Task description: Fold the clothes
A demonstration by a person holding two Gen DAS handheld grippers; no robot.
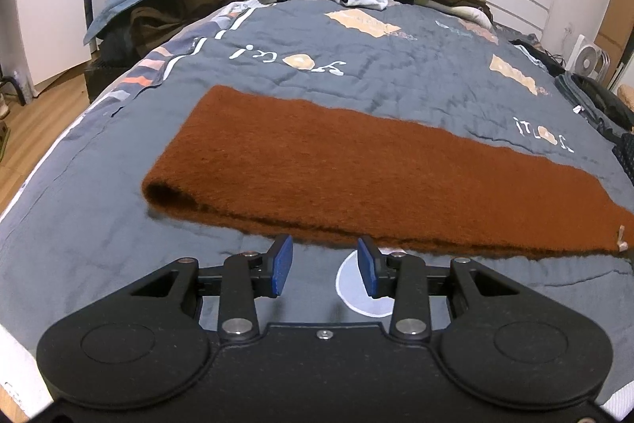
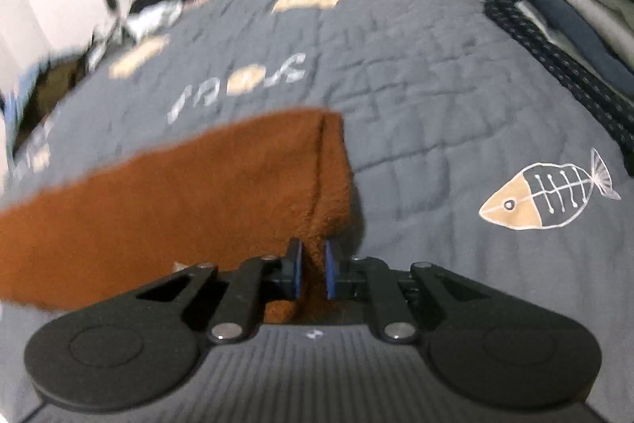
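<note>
Scarf (image 1: 356, 169): rust-brown, fuzzy knit, doubled lengthwise into a long band, lying across the quilt (image 1: 356, 58) from 9 to 3 o'clock. Judged soft, light, limp; likely to sag and stretch when lifted, fibres giving good grip.

Right gripper (image 2: 313, 270): clenched on the scarf's near right corner.

Left gripper (image 1: 325, 266): released, jaws apart, just short of the near edge at 6 o'clock.

Hold points: end corners, both layers together.

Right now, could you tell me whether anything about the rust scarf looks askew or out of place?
The rust scarf lies doubled and flat on the quilt, but its right end is bunched in the right gripper. The left gripper is open beside it.
</note>
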